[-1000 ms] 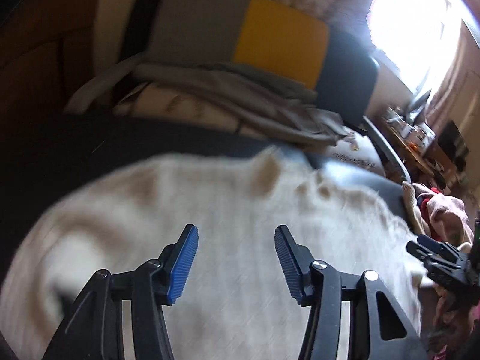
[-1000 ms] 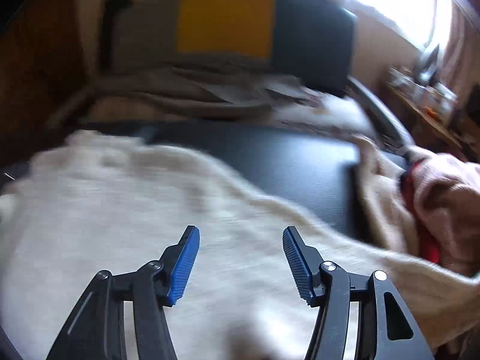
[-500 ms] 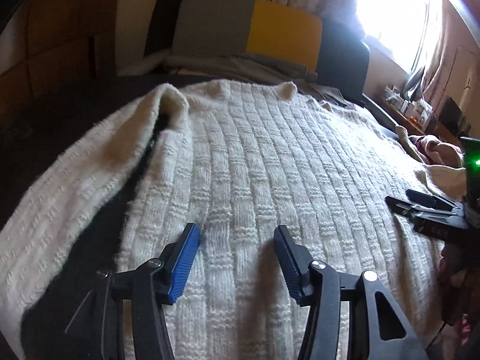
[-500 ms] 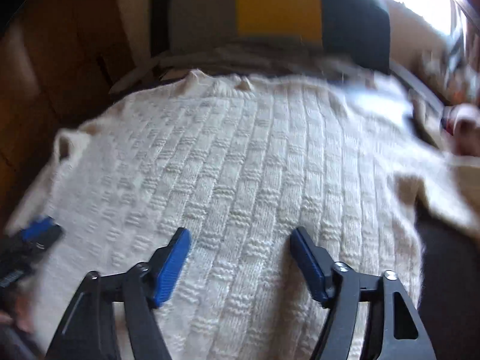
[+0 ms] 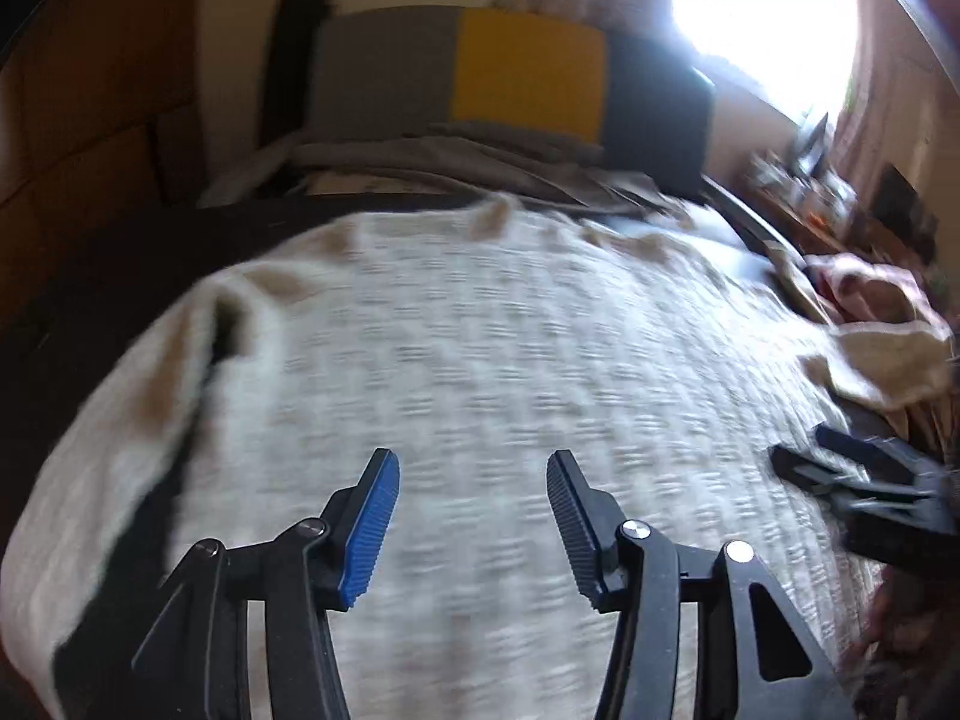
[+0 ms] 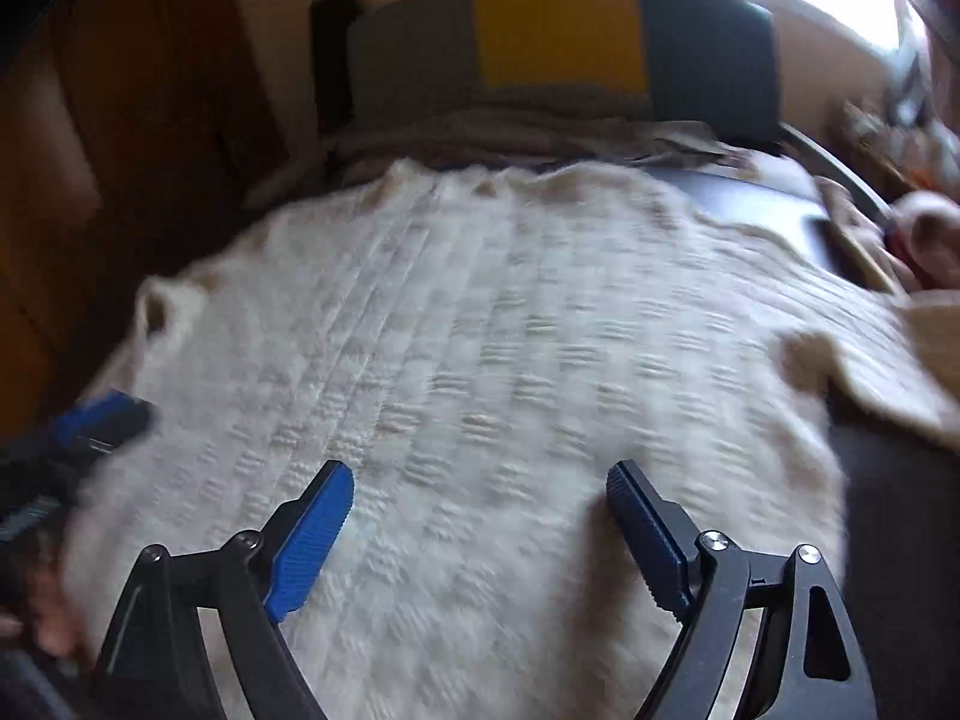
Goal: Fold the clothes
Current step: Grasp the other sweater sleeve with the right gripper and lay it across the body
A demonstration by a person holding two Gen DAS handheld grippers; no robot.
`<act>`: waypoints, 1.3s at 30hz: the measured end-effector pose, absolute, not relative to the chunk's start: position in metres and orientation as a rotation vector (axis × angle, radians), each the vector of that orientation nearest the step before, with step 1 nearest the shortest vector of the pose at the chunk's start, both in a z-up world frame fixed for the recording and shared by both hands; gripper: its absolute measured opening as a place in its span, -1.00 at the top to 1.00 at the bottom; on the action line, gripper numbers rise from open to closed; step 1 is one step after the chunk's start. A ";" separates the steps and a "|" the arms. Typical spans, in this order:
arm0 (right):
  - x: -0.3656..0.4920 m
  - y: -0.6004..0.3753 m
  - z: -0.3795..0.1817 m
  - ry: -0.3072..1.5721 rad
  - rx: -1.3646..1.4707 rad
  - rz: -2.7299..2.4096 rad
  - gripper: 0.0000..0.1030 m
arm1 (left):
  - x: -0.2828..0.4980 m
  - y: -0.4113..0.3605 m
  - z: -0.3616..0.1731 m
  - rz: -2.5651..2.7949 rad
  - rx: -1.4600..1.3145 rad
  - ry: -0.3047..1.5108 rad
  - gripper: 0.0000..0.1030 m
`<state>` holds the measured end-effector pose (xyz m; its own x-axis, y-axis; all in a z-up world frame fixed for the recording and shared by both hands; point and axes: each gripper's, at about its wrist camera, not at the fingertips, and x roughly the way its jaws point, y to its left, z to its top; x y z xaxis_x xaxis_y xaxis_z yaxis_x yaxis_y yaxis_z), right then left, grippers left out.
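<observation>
On dark surface (image 6: 900, 510), one cream sweater (image 6: 480, 330), two grippers (image 6: 480, 516)

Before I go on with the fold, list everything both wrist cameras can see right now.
knitted sweater: one, cream, spread flat on the dark surface
dark surface: one, black, under the sweater
cushion: one, grey, yellow and dark panels, at the far end
grey cloth: crumpled, below the cushion
pink garment: one, far right
window: bright, upper right
left gripper: open, nothing between the jaws
right gripper: open, jaws have just been opening, empty
</observation>
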<state>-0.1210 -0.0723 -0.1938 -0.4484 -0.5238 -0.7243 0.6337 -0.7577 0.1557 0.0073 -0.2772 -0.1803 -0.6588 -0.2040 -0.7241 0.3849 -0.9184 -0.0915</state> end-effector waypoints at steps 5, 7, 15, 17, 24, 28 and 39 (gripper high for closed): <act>-0.133 0.037 -0.177 0.100 1.039 -2.352 -0.69 | -0.027 -0.257 -0.210 -2.588 1.196 0.280 -0.05; -0.155 0.098 -0.168 0.002 1.069 -2.444 -0.69 | -0.025 -0.258 -0.213 -2.607 1.147 0.291 -0.10; -0.257 0.319 -0.149 -0.927 0.938 -2.610 -0.69 | -0.029 -0.261 -0.217 -2.610 1.138 0.325 -0.15; -0.273 0.338 -0.157 -1.046 0.891 -2.602 -0.67 | -0.032 -0.260 -0.218 -2.604 1.138 0.317 -0.16; -0.303 0.352 -0.178 -1.207 0.878 -2.607 0.28 | -0.027 -0.259 -0.215 -2.598 1.137 0.314 -0.19; -0.300 0.345 -0.167 -1.159 0.894 -2.631 0.59 | -0.027 -0.260 -0.215 -2.600 1.134 0.321 -0.20; -0.280 0.196 -0.105 -0.712 0.918 -2.440 0.79 | -0.026 -0.264 -0.213 -2.599 1.146 0.367 -0.20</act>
